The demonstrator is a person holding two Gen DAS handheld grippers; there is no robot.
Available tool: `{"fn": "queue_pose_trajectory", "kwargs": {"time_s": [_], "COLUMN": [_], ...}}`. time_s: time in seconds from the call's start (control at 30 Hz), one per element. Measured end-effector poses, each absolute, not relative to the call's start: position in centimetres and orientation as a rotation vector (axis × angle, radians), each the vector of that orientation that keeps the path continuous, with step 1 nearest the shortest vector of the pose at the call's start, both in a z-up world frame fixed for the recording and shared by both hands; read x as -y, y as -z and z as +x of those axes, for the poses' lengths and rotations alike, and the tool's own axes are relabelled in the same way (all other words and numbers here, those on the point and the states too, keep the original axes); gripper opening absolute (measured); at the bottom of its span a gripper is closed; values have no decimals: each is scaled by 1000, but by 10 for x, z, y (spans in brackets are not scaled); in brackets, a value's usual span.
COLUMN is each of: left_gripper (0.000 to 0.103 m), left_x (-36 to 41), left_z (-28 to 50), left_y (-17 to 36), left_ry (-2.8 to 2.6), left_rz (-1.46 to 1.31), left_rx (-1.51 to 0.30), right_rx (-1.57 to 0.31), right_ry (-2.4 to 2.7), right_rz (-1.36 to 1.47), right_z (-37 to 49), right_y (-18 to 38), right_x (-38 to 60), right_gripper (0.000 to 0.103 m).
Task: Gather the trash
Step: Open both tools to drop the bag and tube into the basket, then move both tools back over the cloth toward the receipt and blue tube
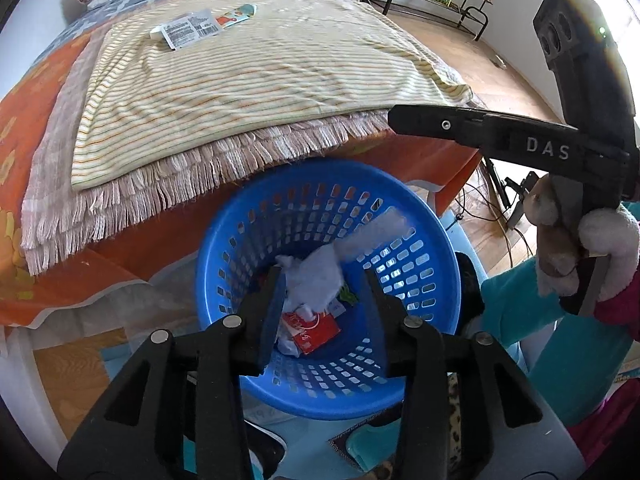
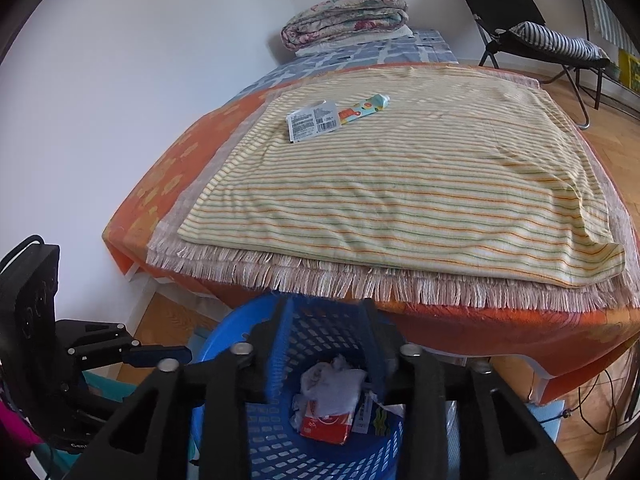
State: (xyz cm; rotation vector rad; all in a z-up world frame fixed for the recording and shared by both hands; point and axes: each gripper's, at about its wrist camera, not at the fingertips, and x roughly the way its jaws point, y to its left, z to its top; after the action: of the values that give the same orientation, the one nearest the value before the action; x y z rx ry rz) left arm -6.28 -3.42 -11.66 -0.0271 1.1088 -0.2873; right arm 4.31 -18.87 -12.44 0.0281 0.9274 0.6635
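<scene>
Hovering over the blue basket [image 2: 256, 444], both the left gripper [image 1: 324, 292] and right gripper [image 2: 326, 332] gape wide, empty. Remaining wrapper [image 2: 314, 120] and tube [image 2: 366, 107] lie touching near the bed's far-left corner, long axis slanting toward the far right.

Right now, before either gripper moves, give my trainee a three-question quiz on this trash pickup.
1. True or false: both the left gripper and the right gripper are open and hold nothing.
2. Which item lies in the basket? A) red packet B) tube C) quilt
3. Fill in: on the striped cloth, a white wrapper lies beside the ____.

Key: 1 true; 2 A; 3 tube.
</scene>
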Motion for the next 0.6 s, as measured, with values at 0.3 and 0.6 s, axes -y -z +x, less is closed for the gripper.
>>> {"fn": "queue_pose_trajectory", "kwargs": {"time_s": [0.3, 0.6], "left_gripper": [58, 64], "left_x": [31, 24], "left_z": [-60, -52], "left_y": [114, 109], "left_ry": [265, 231], "left_rz": [-33, -35], "left_rx": [-1090, -1084], "right_rx": [-922, -908], "right_ry": [-650, -615], "right_rz": [18, 7], "right_z": [42, 49], "right_y": [123, 116], "right_x": [188, 188], "right_gripper": [79, 100]}}
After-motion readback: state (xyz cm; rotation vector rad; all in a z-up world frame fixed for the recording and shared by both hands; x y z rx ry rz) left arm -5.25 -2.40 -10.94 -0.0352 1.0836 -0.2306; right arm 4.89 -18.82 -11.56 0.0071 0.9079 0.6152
